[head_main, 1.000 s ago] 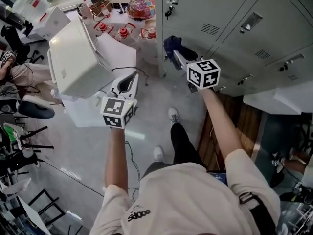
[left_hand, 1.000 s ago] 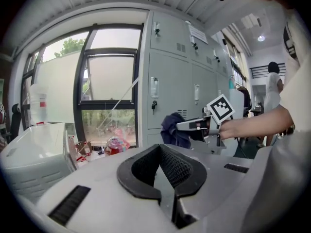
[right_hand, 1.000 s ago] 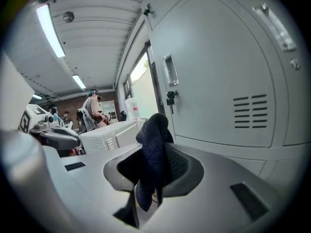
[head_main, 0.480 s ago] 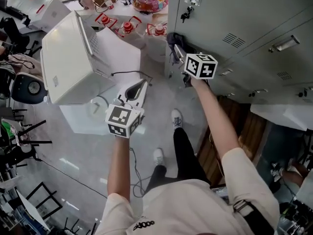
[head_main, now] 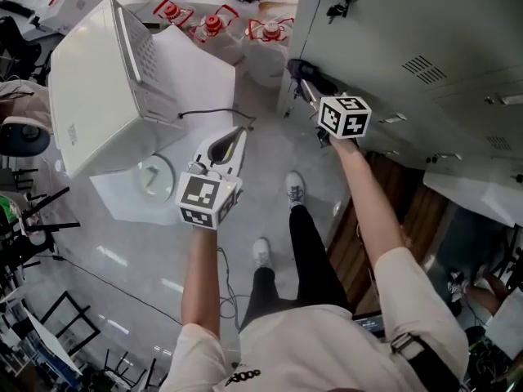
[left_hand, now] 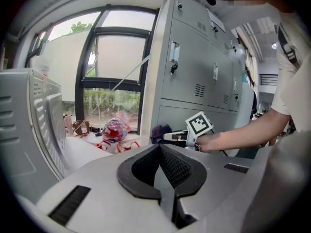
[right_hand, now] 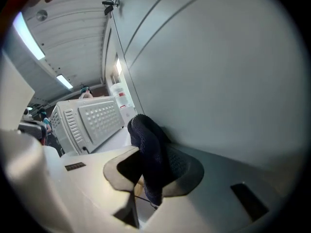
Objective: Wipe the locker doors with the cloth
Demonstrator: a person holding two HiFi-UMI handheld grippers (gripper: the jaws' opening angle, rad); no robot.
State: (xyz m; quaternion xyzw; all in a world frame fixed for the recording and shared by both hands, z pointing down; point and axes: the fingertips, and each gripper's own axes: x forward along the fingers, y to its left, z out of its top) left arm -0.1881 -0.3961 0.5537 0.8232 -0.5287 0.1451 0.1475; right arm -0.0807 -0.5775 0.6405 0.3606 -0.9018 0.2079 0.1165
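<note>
A dark navy cloth (head_main: 305, 73) is bunched between the jaws of my right gripper (head_main: 302, 80), which is shut on it. The cloth presses against the lower left part of a grey locker door (head_main: 392, 31), close to its edge. In the right gripper view the cloth (right_hand: 148, 149) stands up between the jaws and touches the door (right_hand: 218, 72). My left gripper (head_main: 234, 137) hangs lower and to the left, away from the lockers, shut with nothing in it. From the left gripper view the cloth (left_hand: 159, 132) shows against the lockers (left_hand: 192, 81).
A large white vented appliance (head_main: 90, 80) stands at the left with a cable (head_main: 208, 114) trailing from it. Red toys (head_main: 212, 23) lie at the back. Keys (head_main: 339, 6) hang from a locker lock. The person's shoes (head_main: 294, 188) stand on the grey floor.
The head view has swung, so the lockers sit further right and higher. My right gripper keeps the cloth on the door near its left edge. The left gripper stays shut and low.
</note>
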